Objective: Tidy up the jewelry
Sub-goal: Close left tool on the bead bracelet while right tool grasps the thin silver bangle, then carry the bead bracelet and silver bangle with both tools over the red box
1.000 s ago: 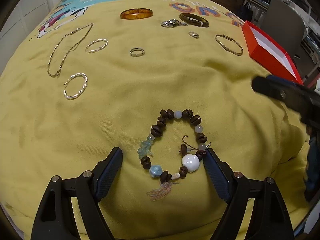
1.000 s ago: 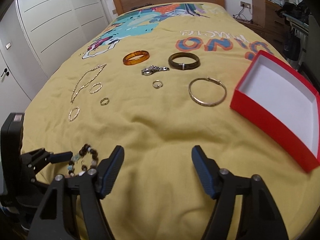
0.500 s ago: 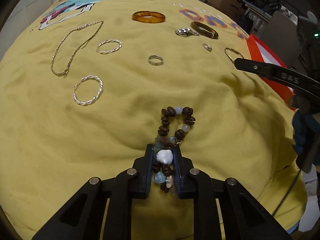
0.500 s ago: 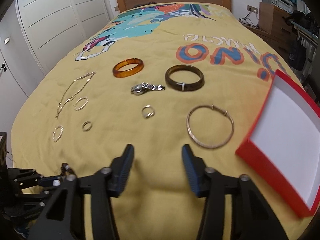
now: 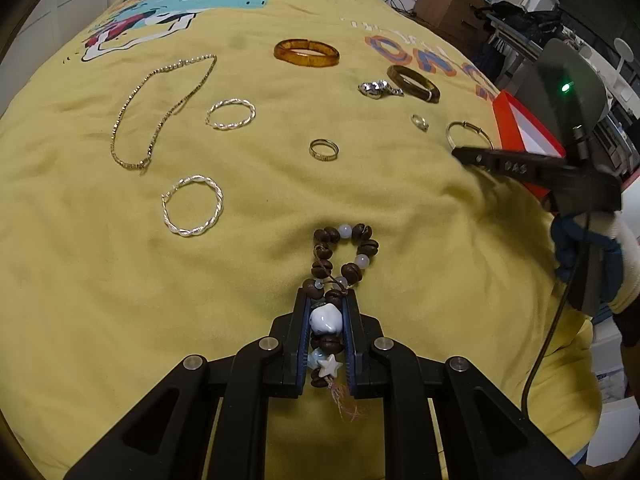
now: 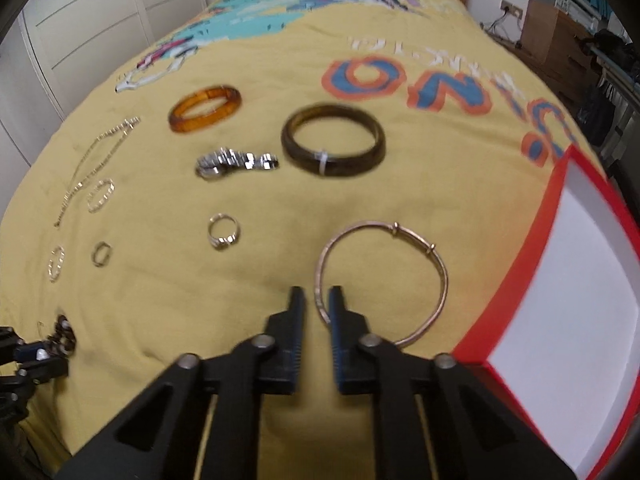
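My left gripper (image 5: 327,300) is shut on a brown beaded bracelet (image 5: 348,240) with a white bead and tassel, whose far loop rests on the yellow bedspread. My right gripper (image 6: 317,296) has its jaws nearly closed around the near left rim of a thin metal bangle (image 6: 424,264); the rim lies in the narrow gap and I cannot tell if it is gripped. A red box (image 6: 580,280) with a white inside lies just right of it and shows in the left wrist view (image 5: 520,128). The right gripper also shows in the left wrist view (image 5: 460,152).
On the bedspread lie an amber bangle (image 6: 206,108), a dark bangle (image 6: 334,140), a silver watch-like piece (image 6: 236,164), a ring (image 6: 224,232), a band ring (image 5: 324,149), two twisted silver bangles (image 5: 192,210) (image 5: 231,114) and a chain necklace (image 5: 160,108). Furniture stands right.
My left gripper stays shut on the beaded bracelet, which closed about a second ago. My right gripper moved forward to the thin bangle and its jaws narrowed around the rim.
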`<state>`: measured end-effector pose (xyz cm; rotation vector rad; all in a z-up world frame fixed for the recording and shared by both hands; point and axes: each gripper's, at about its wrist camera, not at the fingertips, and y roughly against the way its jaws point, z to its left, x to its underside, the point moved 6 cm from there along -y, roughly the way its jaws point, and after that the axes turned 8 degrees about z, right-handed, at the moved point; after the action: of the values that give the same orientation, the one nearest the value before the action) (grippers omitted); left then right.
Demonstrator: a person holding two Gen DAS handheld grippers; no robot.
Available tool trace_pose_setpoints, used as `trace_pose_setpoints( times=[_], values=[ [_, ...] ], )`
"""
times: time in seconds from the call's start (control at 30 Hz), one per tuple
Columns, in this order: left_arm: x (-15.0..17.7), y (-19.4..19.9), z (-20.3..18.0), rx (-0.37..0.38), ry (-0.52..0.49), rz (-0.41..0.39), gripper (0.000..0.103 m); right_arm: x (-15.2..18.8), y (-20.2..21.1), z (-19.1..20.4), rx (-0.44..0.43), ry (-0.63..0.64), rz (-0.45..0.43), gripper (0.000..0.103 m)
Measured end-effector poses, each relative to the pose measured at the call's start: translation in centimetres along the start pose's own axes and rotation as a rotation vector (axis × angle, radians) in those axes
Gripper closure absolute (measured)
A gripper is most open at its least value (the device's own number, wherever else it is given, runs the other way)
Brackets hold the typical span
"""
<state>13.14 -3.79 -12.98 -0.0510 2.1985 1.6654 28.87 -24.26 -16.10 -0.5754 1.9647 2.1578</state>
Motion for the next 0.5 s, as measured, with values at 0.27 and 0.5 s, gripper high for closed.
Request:
trace_pose_setpoints(
  times=[0.27,0.5],
  values=[
    [-0.2,1.7,0.0,-0.015,0.008,-0.033,0.089,2.2,1.4,2.3,-0.103,-0.033,0.001,0.1],
    [-0.2,3.8,-0.7,-0.005,0.01,-0.065,0.089,5.6,5.4,4.9,-0.23,-0.11,-0.052,0.1]
  ],
)
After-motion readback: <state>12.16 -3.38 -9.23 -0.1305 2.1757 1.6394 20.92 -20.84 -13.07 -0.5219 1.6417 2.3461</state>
